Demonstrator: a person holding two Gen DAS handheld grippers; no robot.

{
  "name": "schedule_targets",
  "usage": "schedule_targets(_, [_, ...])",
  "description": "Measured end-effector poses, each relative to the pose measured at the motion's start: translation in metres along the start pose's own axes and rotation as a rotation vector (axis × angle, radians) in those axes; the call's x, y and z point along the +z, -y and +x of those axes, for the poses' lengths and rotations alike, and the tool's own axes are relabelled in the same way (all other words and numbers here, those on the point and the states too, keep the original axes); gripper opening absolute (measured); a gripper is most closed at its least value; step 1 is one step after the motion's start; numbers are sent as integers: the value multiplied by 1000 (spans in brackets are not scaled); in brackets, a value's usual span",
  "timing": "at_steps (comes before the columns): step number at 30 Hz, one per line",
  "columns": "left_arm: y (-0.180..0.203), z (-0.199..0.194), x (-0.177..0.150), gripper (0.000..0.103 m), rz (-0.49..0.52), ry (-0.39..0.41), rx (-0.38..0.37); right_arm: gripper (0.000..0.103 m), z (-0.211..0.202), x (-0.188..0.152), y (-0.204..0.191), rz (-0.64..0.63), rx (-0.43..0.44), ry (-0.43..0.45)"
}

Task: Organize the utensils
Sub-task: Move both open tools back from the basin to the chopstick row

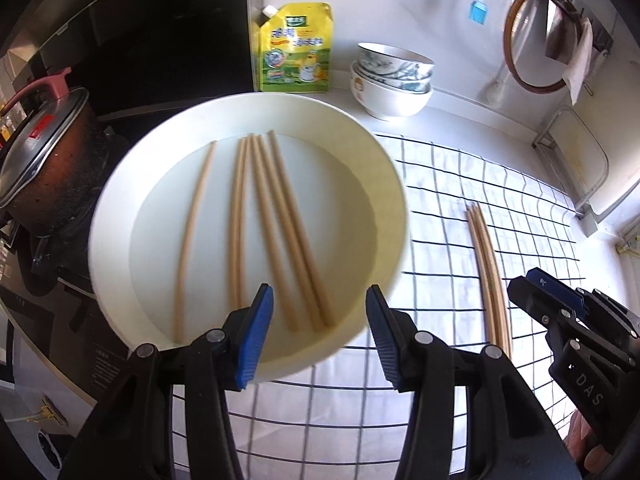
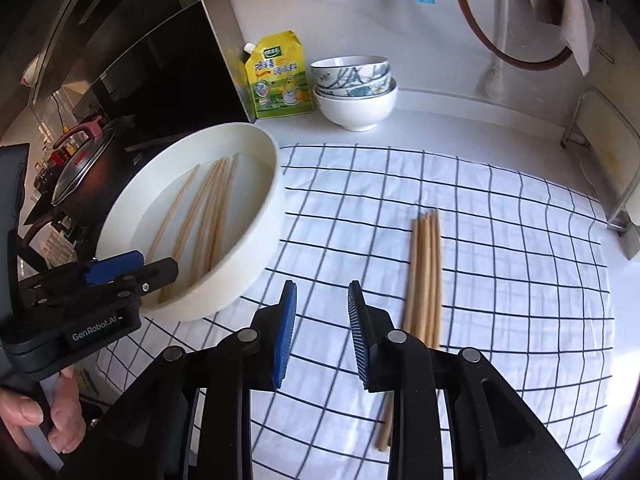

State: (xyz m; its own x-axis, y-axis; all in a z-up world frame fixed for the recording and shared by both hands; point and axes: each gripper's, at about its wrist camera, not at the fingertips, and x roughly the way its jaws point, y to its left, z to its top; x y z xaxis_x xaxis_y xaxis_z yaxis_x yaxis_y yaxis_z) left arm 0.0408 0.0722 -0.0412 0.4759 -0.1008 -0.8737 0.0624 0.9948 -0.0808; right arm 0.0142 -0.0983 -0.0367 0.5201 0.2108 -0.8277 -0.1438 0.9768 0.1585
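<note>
A round white basin (image 1: pixel 120 200) holds several loose wooden chopsticks (image 1: pixel 280 232); it also shows in the right wrist view (image 2: pixel 256 240) with its chopsticks (image 2: pixel 208 208). A tidy bundle of chopsticks (image 2: pixel 426 272) lies on the checked cloth (image 2: pixel 500 240), and shows in the left wrist view (image 1: pixel 490 272). My left gripper (image 1: pixel 320 336) is open and empty over the basin's near rim. My right gripper (image 2: pixel 322 336) is open and empty above the cloth, just left of the bundle.
A yellow refill pouch (image 1: pixel 296 48) and stacked bowls (image 1: pixel 390 80) stand at the back by the wall. A lidded pot (image 1: pixel 44 148) sits on the stove at left. A round wooden-rimmed lid (image 1: pixel 540 40) and a blue brush (image 1: pixel 478 10) hang on the wall. A rack (image 1: pixel 576 168) stands at right.
</note>
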Motion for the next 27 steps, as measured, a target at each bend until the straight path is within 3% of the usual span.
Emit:
schedule_targets(15, [77, 11, -22, 48, 84, -39, -55, 28, 0, -46, 90, 113, -93, -53])
schedule_targets(27, [99, 36, -38, 48, 86, -85, -63, 30, 33, -55, 101, 98, -73, -104])
